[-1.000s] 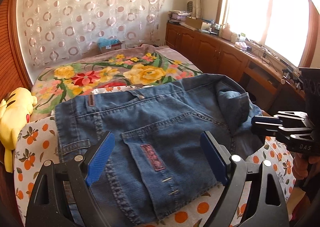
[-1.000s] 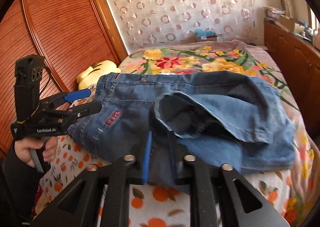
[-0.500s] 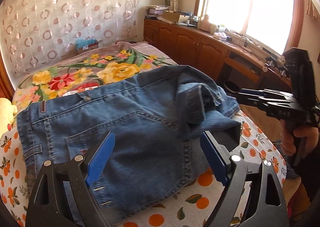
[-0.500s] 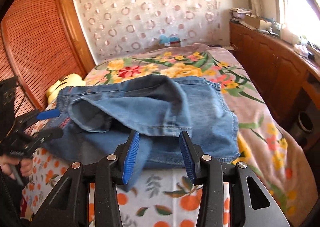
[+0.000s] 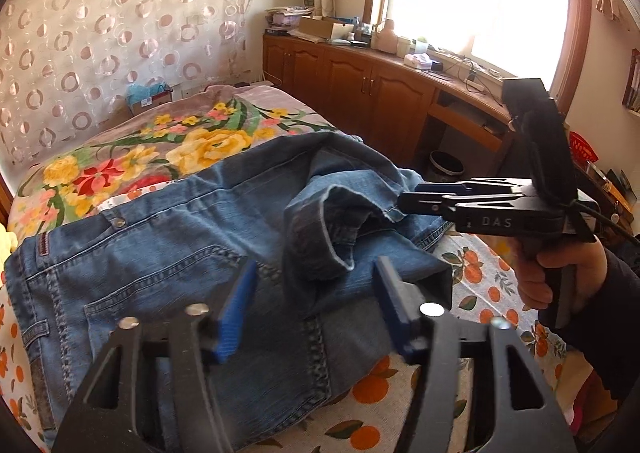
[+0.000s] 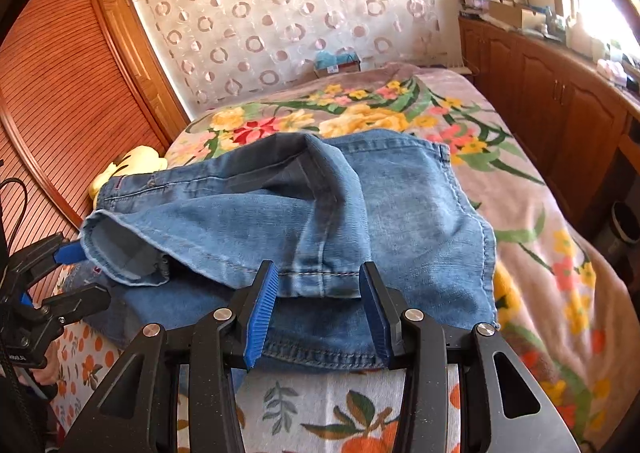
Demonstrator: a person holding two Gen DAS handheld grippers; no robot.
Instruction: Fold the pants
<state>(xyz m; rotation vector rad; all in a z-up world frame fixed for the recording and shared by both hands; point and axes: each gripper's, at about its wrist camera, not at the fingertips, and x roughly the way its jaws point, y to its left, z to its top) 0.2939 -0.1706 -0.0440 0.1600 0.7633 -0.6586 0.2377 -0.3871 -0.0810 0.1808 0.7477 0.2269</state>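
Across the bed (image 6: 532, 221), mid-frame, lie the jeans (image 6: 256, 221): heavy, limp denim, best pinched at hem or waistband. Left gripper (image 5: 316, 305) is closing, nothing yet pinched; right gripper (image 6: 318, 305) half-open, empty, straddling a hem

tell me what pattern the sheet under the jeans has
Oranges with green leaves on white sheet, clearest in the right wrist view.

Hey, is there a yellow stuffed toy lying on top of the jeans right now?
No, the yellow toy lies beside the jeans, past their waistband.
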